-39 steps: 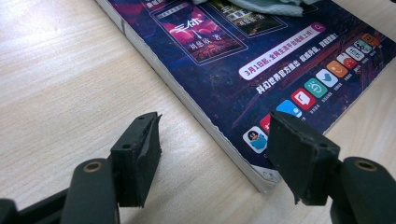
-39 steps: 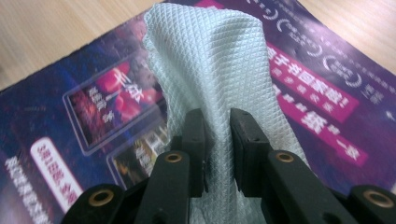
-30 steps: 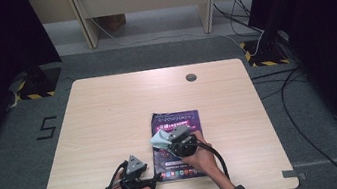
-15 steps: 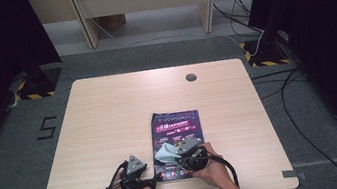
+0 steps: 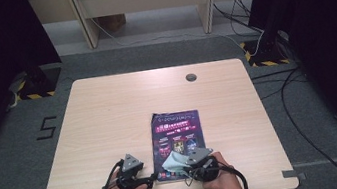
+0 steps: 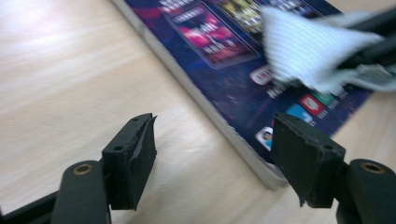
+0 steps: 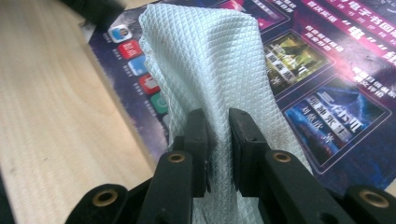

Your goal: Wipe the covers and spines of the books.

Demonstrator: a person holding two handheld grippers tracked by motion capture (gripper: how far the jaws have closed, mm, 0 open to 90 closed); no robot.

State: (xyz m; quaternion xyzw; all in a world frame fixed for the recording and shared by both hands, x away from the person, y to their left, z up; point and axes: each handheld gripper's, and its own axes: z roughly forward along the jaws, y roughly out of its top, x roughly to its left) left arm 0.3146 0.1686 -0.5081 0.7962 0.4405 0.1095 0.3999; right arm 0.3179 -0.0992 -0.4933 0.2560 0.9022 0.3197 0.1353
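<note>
While the right gripper [image 7: 217, 140] is clamping a pale waffle-weave cloth [image 7: 210, 60] between its closed jaws, it is pressing that cloth onto the near end of a tablet [image 5: 177, 136] lying flat on the wooden table [image 5: 108, 113]; the wiping step appears to be in hand; the left gripper [image 6: 215, 154] is standing with jaws apart, having just widened, straddling the tablet's near corner without pressing it; the next stroke likely calls for steadying that corner first.
</note>
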